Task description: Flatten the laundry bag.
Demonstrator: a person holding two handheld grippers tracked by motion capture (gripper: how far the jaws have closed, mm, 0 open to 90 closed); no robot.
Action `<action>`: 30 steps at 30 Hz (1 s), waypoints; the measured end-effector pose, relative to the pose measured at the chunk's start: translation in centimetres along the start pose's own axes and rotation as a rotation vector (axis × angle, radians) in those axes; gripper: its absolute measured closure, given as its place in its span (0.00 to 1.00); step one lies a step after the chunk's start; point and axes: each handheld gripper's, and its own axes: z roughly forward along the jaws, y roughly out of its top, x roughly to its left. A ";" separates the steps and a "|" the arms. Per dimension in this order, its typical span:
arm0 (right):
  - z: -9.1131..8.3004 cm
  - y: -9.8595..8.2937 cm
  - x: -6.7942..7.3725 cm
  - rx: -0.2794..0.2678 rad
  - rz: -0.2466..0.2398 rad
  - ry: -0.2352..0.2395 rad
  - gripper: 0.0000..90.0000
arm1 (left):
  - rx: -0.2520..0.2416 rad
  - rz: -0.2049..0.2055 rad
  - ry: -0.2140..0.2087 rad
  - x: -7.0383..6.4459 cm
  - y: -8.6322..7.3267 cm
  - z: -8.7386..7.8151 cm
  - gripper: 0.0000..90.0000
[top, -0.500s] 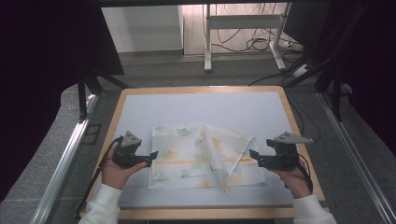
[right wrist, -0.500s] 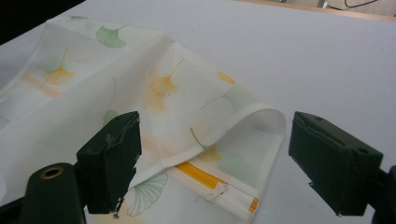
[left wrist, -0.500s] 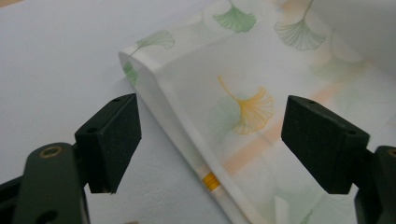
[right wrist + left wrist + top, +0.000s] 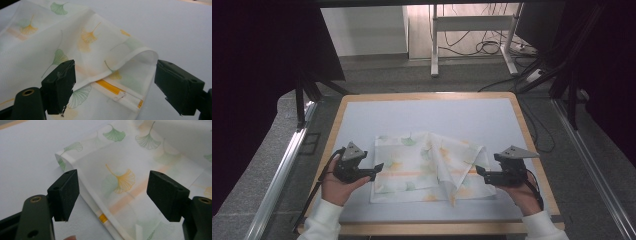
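A white cloth (image 4: 422, 167) printed with green and orange ginkgo leaves lies loosely folded on the pale mat, with a raised crease running down its middle. My left gripper (image 4: 376, 170) stands open at the cloth's left edge; in the left gripper view the folded hem (image 4: 82, 177) lies between the pads (image 4: 65, 192). My right gripper (image 4: 479, 174) is open at the cloth's right edge. The right gripper view shows a lifted fold (image 4: 140, 53) and an orange zipper (image 4: 110, 87) between its jaws. Neither gripper holds anything.
The pale mat (image 4: 432, 117) covers a wood-rimmed table (image 4: 532, 150). Metal rails (image 4: 282, 165) run along both sides. Behind the table stand a white frame (image 4: 472, 25) and loose cables (image 4: 487, 47) on the floor.
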 end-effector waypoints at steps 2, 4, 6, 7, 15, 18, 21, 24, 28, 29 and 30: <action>0.1 -0.2 0.6 0.006 -0.010 0.006 0.19 | -0.010 0.012 -0.007 -0.4 0.0 -0.1 0.29; 0.1 -0.3 1.0 0.011 -0.018 0.014 0.19 | 0.004 0.034 -0.009 -0.6 -0.1 0.1 0.29; 0.6 -0.4 1.1 0.021 -0.027 0.023 0.19 | 0.020 0.040 -0.001 -0.7 -0.1 0.5 0.29; 0.7 -0.4 1.0 0.023 -0.024 0.026 0.19 | 0.026 0.037 -0.004 -0.7 -0.2 0.7 0.29; 0.7 -0.7 0.1 0.024 0.008 0.003 0.19 | 0.064 0.070 -0.007 -1.4 -0.7 1.4 0.30; 0.8 -0.7 0.3 0.026 0.005 0.004 0.19 | 0.082 0.090 -0.006 -1.4 -0.9 1.2 0.30; 1.1 -0.7 0.3 0.037 -0.007 0.004 0.18 | 0.108 0.111 -0.024 -1.5 -2.0 1.2 0.30; 1.2 -0.8 0.3 0.048 -0.003 0.000 0.18 | 0.122 0.113 -0.036 -1.5 -2.6 1.4 0.30; 1.2 -0.9 0.1 0.050 0.006 -0.006 0.18 | 0.162 0.131 -0.111 -1.6 -3.0 2.0 0.35; 1.2 -0.9 0.1 0.052 0.005 -0.006 0.18 | 0.163 0.137 -0.122 -1.7 -3.1 2.2 0.35; 1.2 -0.9 0.1 0.052 0.005 -0.006 0.18 | 0.163 0.137 -0.122 -1.7 -3.1 2.2 0.35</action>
